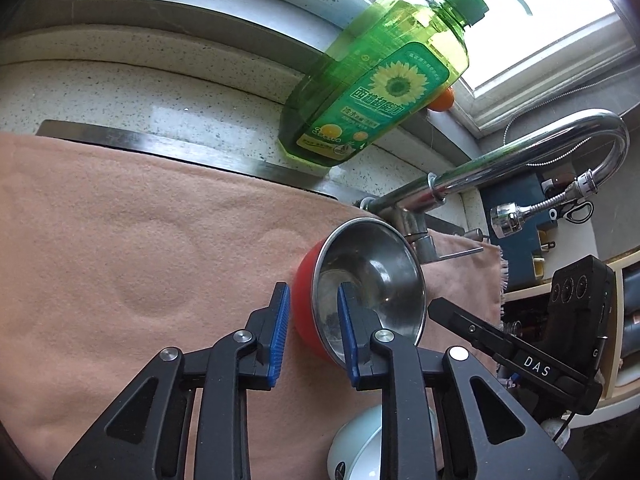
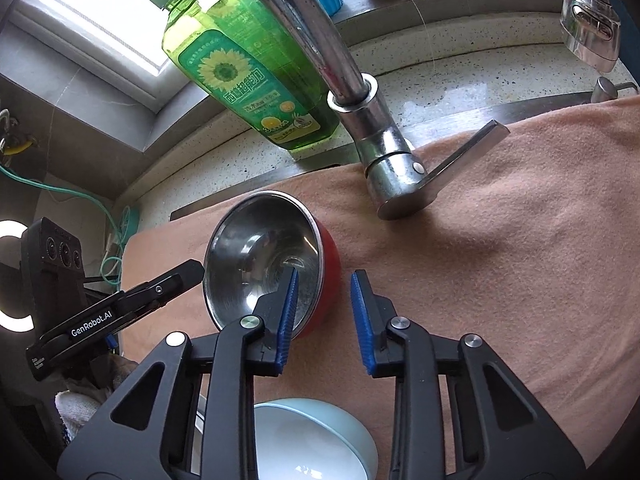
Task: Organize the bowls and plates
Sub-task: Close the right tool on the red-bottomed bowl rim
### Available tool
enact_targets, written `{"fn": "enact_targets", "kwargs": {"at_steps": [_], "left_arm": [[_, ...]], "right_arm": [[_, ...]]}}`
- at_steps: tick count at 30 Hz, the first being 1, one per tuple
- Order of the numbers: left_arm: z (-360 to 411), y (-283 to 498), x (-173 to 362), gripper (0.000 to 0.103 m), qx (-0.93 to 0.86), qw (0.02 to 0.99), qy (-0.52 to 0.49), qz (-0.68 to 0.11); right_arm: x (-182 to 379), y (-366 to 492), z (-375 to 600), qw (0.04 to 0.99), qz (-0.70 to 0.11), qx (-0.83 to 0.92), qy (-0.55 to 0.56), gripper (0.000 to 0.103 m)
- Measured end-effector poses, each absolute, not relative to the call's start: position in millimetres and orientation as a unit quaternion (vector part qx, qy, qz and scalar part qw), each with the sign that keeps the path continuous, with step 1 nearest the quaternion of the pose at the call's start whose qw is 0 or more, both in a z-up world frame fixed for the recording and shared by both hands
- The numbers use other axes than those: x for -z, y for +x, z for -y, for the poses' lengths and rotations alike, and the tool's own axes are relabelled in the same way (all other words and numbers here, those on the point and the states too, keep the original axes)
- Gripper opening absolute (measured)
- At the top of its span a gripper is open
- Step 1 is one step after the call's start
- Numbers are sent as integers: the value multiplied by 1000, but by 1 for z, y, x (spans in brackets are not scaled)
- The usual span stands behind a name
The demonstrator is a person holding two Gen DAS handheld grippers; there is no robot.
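Left wrist view: the left gripper (image 1: 310, 308) straddles the near wall of a red bowl with a steel lining (image 1: 360, 280), which rests tilted on a pink towel (image 1: 120, 240). One blue pad sits outside against the red shell, the other inside on the steel, so the jaws appear to pinch the rim, though actual contact is hard to confirm. The right gripper (image 1: 436, 306) reaches in from the right, its tip at the bowl's far rim. A pale blue bowl (image 1: 352, 448) lies below, mostly hidden by the gripper frame.

Right wrist view: the right gripper (image 2: 324, 284) straddles the opposite wall of the same red bowl (image 2: 272, 256), with one pad inside and one outside; the outer pad seems to stand slightly off the shell. The left gripper (image 2: 196, 270) touches the rim from the left. The pale blue bowl (image 2: 320, 432) is cut off at the bottom edge. A chrome faucet (image 2: 380, 140) and a green dish soap bottle (image 2: 248, 80) stand behind.
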State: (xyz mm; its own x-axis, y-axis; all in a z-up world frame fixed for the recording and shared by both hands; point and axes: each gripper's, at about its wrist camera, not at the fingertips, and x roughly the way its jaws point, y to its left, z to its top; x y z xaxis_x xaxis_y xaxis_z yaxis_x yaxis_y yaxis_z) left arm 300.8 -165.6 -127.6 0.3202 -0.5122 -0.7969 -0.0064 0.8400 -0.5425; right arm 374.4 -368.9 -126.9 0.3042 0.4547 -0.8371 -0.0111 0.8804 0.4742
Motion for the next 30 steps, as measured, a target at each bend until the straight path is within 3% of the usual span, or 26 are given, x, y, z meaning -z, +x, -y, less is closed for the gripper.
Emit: {"fn": "enact_targets", "kwargs": {"at_steps": [17,30], "left_arm": [[177,307,131,7,165,782,-208,-564],[178,301,125,7,166,786,-199,-561]], "right_arm": [[137,383,361,776,-581,-150,194,9],[130,379,356,781,-579,-149,183,9]]}}
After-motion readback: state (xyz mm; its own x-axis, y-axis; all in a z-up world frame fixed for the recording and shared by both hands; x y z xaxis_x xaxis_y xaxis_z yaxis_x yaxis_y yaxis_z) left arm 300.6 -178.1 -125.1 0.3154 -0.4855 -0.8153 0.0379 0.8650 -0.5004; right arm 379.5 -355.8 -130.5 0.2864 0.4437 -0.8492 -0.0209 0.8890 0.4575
